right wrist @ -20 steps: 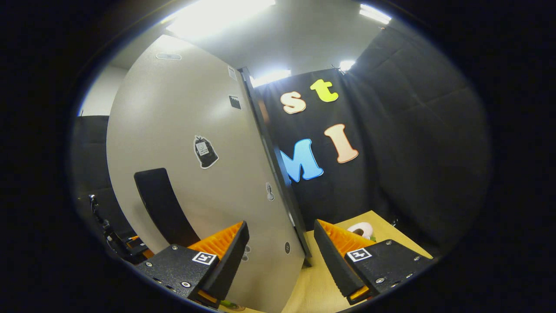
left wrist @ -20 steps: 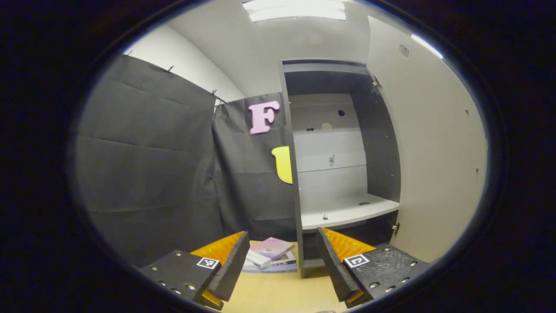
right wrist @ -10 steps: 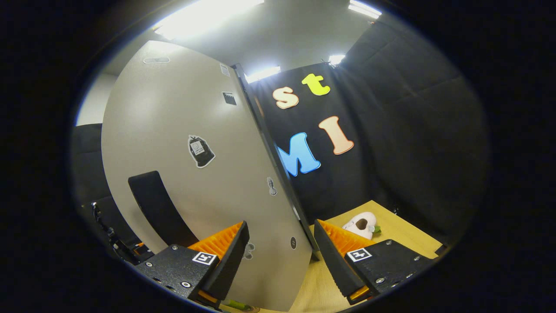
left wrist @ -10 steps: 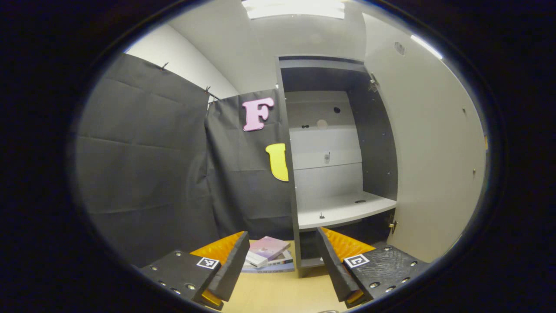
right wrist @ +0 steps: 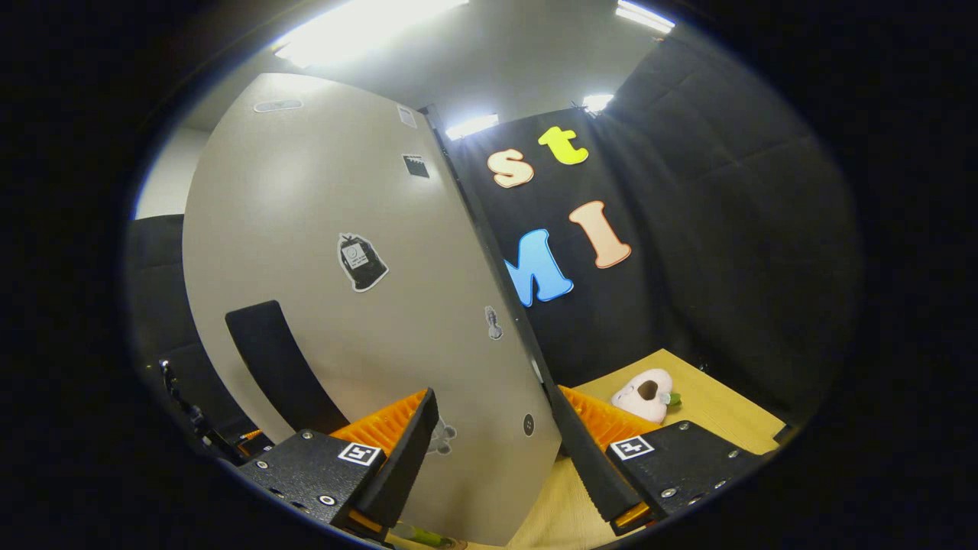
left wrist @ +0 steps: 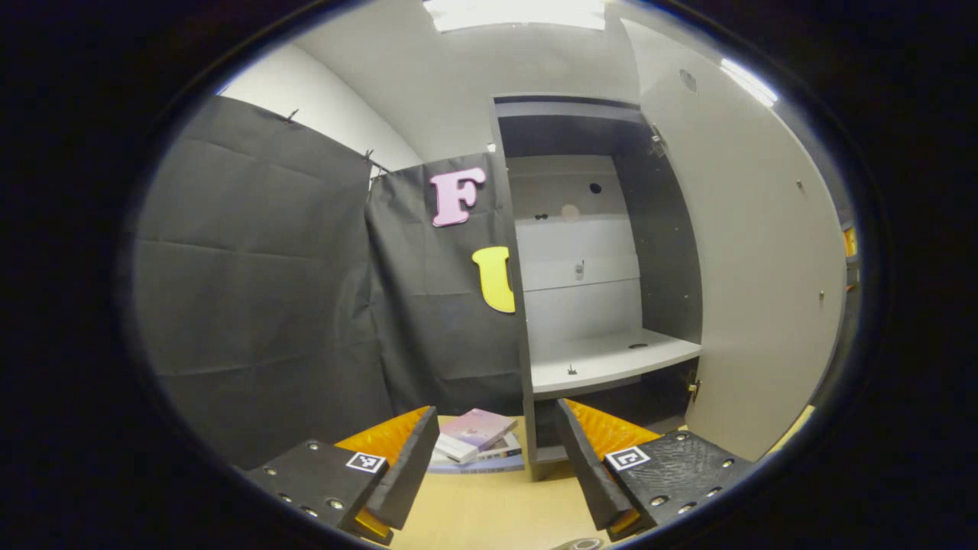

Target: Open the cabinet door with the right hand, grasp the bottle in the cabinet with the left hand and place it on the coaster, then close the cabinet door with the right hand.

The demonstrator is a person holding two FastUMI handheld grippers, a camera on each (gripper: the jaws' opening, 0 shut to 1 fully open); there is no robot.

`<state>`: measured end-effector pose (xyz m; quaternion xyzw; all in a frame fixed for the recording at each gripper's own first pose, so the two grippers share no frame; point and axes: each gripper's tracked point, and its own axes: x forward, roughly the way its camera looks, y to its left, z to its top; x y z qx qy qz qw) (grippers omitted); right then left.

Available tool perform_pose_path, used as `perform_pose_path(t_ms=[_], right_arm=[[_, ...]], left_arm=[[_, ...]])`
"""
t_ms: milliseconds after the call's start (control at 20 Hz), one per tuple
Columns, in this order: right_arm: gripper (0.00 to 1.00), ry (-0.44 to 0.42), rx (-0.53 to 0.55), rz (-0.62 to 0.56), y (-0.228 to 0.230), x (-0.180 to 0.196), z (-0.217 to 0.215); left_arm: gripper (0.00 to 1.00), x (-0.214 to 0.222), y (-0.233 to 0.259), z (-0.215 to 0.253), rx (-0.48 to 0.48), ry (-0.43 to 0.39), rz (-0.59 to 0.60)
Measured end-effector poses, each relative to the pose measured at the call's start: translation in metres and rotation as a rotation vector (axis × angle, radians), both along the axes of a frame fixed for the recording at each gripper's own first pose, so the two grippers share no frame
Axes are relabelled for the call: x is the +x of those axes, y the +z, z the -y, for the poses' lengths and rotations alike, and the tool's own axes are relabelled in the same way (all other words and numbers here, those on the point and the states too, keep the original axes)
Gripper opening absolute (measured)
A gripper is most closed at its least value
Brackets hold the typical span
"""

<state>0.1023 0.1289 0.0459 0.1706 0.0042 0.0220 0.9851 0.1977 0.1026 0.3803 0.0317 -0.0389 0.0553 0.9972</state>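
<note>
The cabinet door point(right wrist: 344, 305) has swung further across the right gripper point(right wrist: 495, 451), whose open jaws straddle its edge, while the left gripper point(left wrist: 497, 458) waits open-jawed before bare shelves point(left wrist: 611, 359), the bottle apparently already removed, closing remains.

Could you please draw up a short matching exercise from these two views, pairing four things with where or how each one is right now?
Things:
1. cabinet door
2. stack of books
3. white plush toy
4. left tool

Places or states:
A. lying on the wooden table by the black cloth
B. swung open
C. open, holding nothing
D. on the table, left of the cabinet's foot

Pairs: 1-B, 2-D, 3-A, 4-C
</note>
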Motion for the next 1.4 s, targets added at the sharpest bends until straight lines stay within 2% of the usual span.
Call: perform_pose_path(t_ms=[300, 550, 750, 1100, 1400], right_arm=[[0.93, 0.036, 0.072, -0.028, -0.009, 0.016, -0.027], [0.93, 0.079, 0.064, 0.004, -0.004, 0.035, -0.050], [0.94, 0.064, 0.096, -0.006, -0.014, 0.055, -0.056], [0.94, 0.067, 0.039, 0.017, -0.009, 0.079, -0.060], [0.94, 0.106, 0.009, 0.028, -0.002, 0.098, -0.078]], left_arm=[[0.88, -0.023, -0.008, -0.015, -0.038, 0.014, -0.022], [0.88, -0.036, -0.016, -0.027, -0.021, 0.038, -0.050], [0.88, -0.040, -0.017, -0.037, -0.001, 0.053, -0.064], [0.88, -0.043, -0.014, -0.038, 0.007, 0.072, -0.065], [0.88, -0.041, -0.013, -0.031, 0.011, 0.069, -0.061]])
